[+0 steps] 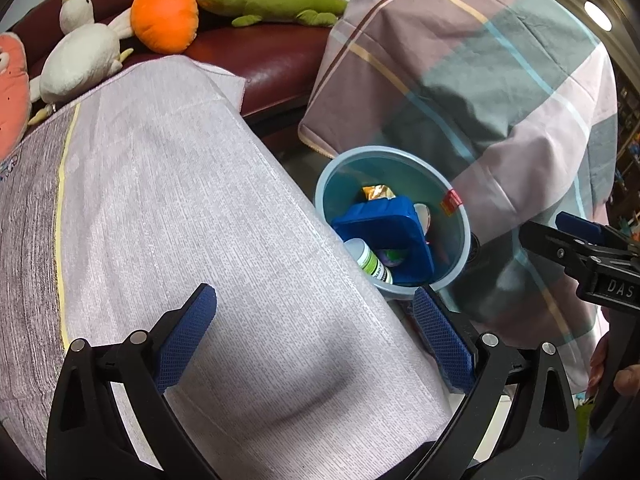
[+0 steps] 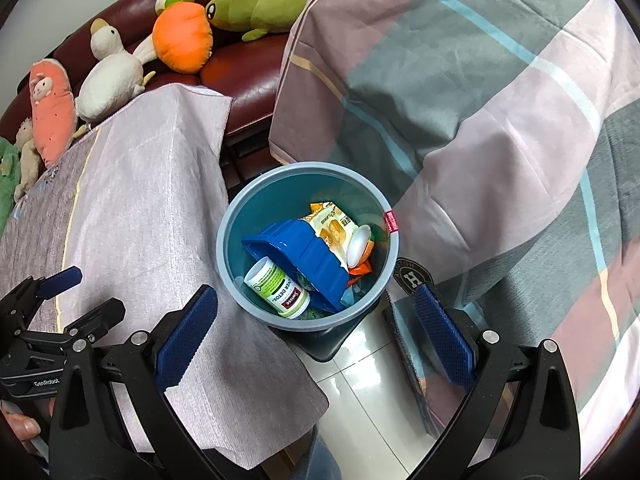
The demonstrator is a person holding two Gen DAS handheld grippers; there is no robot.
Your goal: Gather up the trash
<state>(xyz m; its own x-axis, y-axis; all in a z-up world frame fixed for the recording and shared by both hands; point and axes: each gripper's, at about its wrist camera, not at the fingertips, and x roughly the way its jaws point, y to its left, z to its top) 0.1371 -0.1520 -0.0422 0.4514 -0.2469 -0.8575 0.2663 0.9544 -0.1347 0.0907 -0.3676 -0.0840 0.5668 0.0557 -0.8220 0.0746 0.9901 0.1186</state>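
A light blue trash bin [image 2: 230, 216] stands on the floor between two cloth-covered surfaces; it also shows in the left wrist view [image 1: 460, 220]. Inside lie a blue plastic tray [image 2: 304, 256], a white and green supplement bottle [image 2: 276, 286], a yellow snack packet [image 2: 334, 226] and a small white cup [image 2: 357, 246]. My right gripper [image 2: 316, 328] is open and empty, held above the bin's near rim. My left gripper [image 1: 316, 332] is open and empty over the pale cloth, left of the bin. The right gripper also shows at the left wrist view's right edge [image 1: 576, 248].
A pale lilac cloth [image 1: 180, 200] covers the table on the left. A plaid cloth [image 2: 480, 100] covers the surface on the right. A dark red sofa [image 2: 248, 68] behind holds several plush toys, among them an orange carrot [image 2: 182, 38]. White floor tiles [image 2: 360, 400] lie below.
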